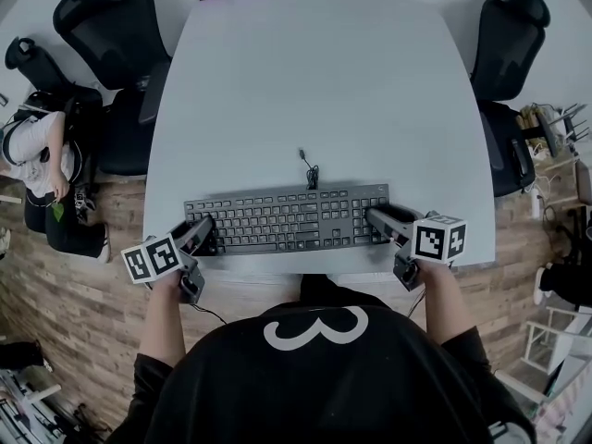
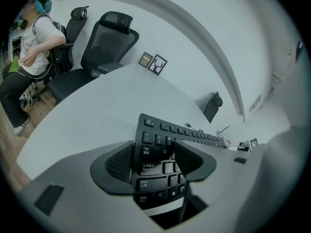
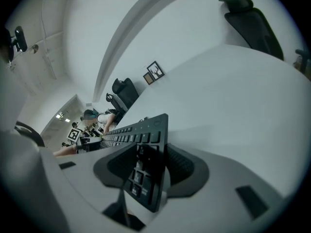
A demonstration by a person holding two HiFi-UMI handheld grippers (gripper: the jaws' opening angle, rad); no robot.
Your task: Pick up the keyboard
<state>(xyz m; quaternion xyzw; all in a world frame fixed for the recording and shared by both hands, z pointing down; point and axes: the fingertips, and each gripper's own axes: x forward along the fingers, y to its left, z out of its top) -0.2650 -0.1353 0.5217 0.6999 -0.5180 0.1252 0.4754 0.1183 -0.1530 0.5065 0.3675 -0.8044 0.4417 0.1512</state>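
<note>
Now the left gripper [image 1: 205, 231] and right gripper [image 1: 375, 218] each pinch one end of the keyboard [image 1: 287, 218]; they should rise together, level and slow, letting the cable [image 1: 310, 169] trail.

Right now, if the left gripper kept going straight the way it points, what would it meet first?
The keyboard: its left end already stands between the left gripper's fingers, so going on would probably only drive them further along it.
</note>
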